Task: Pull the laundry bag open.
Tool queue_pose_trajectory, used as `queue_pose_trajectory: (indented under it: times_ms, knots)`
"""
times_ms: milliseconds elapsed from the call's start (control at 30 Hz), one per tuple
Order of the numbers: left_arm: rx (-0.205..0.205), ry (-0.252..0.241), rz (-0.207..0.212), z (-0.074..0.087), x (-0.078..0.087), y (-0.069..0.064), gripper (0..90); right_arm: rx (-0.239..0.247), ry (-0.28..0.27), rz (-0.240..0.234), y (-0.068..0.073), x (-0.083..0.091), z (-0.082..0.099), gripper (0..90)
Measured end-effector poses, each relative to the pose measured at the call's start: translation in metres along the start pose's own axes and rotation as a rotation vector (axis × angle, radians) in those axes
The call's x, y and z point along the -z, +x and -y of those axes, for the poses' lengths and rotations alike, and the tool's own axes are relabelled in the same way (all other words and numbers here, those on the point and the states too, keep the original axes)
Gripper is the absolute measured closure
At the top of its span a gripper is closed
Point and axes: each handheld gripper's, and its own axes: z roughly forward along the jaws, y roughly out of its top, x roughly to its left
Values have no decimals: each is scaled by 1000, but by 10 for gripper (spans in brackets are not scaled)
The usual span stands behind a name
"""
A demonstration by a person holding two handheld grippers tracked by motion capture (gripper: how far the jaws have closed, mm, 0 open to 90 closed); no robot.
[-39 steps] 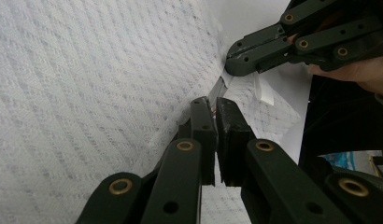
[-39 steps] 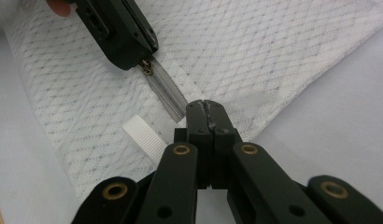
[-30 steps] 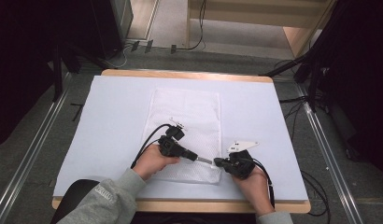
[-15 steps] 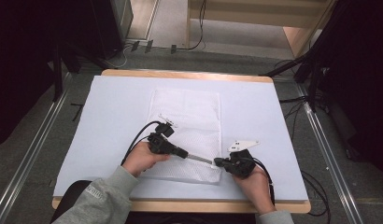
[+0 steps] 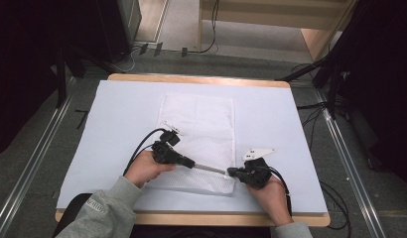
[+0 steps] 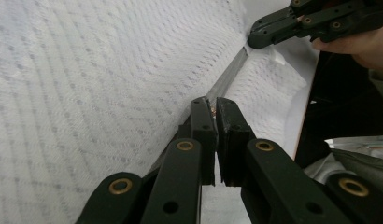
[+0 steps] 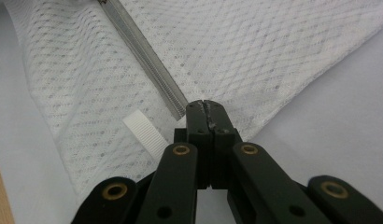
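White mesh bag [image 5: 199, 141] flat on white table cover [image 5: 117, 114], centre of table, long axis running away from person. Grey zipper [image 5: 209, 169] across near end of bag, stretched between both grippers. Left gripper [image 5: 190, 163] closed on zipper slider; copper-coloured bit visible between jaw tips in left gripper view [image 6: 213, 112], jaws nearly touching. Right gripper [image 5: 231, 172] clamped fully together on zipper end at bag's near right corner [image 7: 206, 109]; white ribbed tab [image 7: 145, 130] just beside jaws. Both grippers low, roughly level, tips facing each other. Wooden table edge [image 5: 191, 217] visible along near side.
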Motion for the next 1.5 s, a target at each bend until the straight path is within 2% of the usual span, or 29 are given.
queue_pose_trajectory:
  times_ms: [33,167,200,333,533,567,600,733,867,1000,1167,1233,1500]
  knots:
    - [-1,2,-11,0,1,0,881,4,0,-1,0,0,0,900]
    - [15,-7,-7,3,5,3,881,9,2,-2,0,0,0,900]
    - [5,-6,-13,3,7,4,881,9,5,-1,1,0,-1,900]
    - [14,-23,-8,5,11,5,881,19,5,5,1,0,-1,900]
    - [12,-12,-21,8,15,8,881,15,4,-6,0,0,-1,900]
    - [18,-20,-32,9,16,8,881,15,3,-6,0,0,-1,900]
    - [24,-18,-21,10,17,9,881,15,4,-6,0,0,-1,900]
    - [38,-33,-26,13,22,14,881,17,5,-6,0,0,-1,900]
    - [29,-23,-28,14,25,14,881,22,3,-8,-1,0,-1,900]
    - [34,-33,-45,14,26,14,881,19,3,-8,0,0,0,900]
    - [39,-23,-30,14,27,15,881,22,1,-10,-1,0,0,900]
    - [37,-23,-42,14,27,15,881,19,4,-9,0,0,0,900]
    - [63,-29,-43,21,38,21,881,25,3,-9,-1,0,-1,900]
